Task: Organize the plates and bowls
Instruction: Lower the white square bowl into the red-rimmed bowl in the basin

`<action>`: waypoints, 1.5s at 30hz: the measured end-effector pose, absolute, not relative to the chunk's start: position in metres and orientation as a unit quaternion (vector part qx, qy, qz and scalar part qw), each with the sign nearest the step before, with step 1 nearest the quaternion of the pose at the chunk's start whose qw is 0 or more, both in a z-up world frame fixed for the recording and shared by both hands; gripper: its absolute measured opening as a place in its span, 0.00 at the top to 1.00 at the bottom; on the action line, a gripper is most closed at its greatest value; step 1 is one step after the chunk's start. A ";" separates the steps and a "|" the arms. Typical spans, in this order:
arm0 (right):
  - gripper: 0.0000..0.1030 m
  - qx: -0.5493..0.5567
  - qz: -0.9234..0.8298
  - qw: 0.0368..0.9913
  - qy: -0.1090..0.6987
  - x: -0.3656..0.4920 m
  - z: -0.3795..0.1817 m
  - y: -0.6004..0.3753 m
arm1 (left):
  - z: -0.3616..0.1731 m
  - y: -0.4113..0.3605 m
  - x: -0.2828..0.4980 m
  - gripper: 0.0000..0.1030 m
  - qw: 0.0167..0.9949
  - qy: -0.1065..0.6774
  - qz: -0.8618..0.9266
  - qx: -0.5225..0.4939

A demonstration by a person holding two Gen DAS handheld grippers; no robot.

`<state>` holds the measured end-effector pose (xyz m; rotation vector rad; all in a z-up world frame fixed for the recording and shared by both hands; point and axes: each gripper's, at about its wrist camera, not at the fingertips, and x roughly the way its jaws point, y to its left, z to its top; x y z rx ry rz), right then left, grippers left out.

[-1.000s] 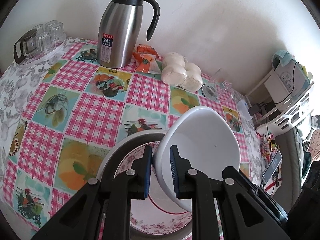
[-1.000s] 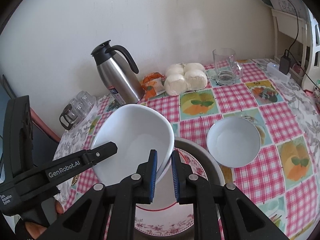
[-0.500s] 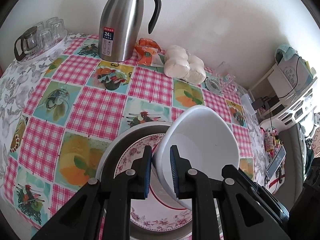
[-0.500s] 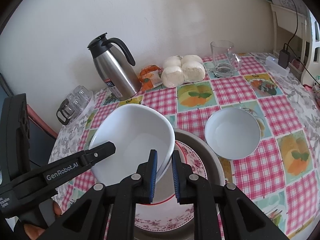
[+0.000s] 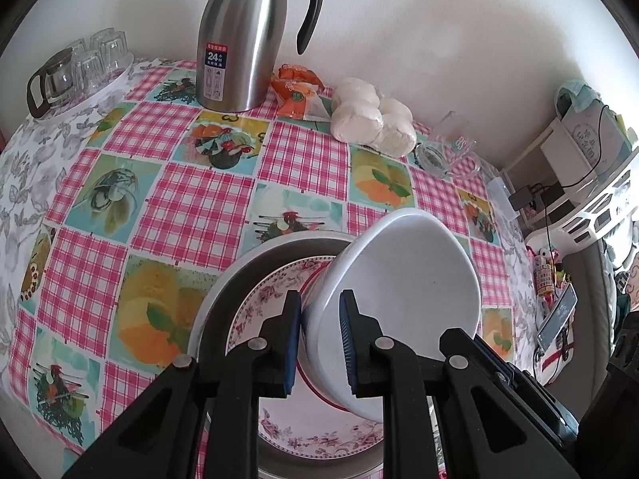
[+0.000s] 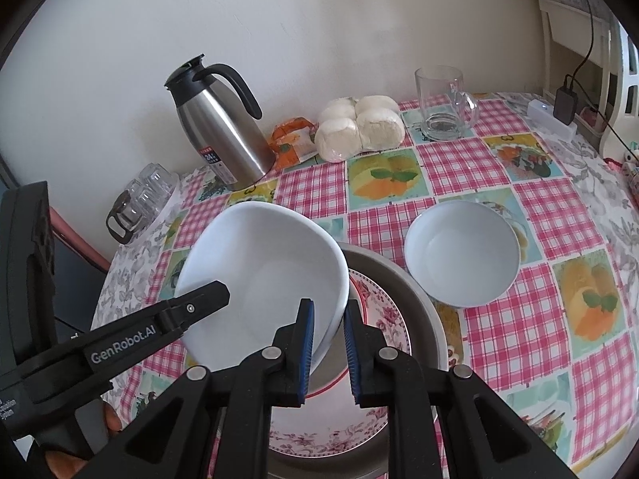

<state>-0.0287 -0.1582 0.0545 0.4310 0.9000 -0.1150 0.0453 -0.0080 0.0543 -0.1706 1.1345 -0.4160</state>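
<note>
Both grippers pinch opposite rims of a smooth, rounded white bowl [image 6: 259,275], the left gripper [image 5: 319,339] and the right gripper [image 6: 328,343] each narrowed on its thin wall. It hangs tilted over a floral plate [image 5: 275,303] nested in a grey metal dish [image 6: 415,299]; a smaller white bowl [image 6: 463,255] sits beside them on the glossy checked cloth [image 5: 191,207].

White bowl [image 5: 399,291], pink floral plate [image 5: 279,299], pink-checked tablecloth [image 5: 191,215]
</note>
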 end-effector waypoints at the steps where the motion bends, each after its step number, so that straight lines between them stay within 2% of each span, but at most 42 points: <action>1: 0.83 0.207 -0.056 0.875 0.434 -0.028 0.053 -0.158 | 0.053 -0.009 0.046 0.82 0.818 0.536 -0.195 -0.078; 17: 0.83 0.211 -0.060 0.866 0.450 -0.027 0.046 -0.160 | 0.048 -0.011 0.046 0.82 0.813 0.547 -0.188 -0.072; 26: 0.83 0.207 -0.054 0.870 0.443 -0.029 0.053 -0.155 | 0.052 -0.011 0.042 0.77 0.813 0.547 -0.187 -0.067; 28: 0.80 0.206 -0.058 0.869 0.446 -0.029 0.053 -0.155 | 0.052 -0.012 0.041 0.76 0.812 0.548 -0.190 -0.066; 45: 0.80 0.209 -0.058 0.861 0.460 -0.026 0.044 -0.158 | 0.045 -0.018 0.041 0.75 0.811 0.553 -0.184 -0.046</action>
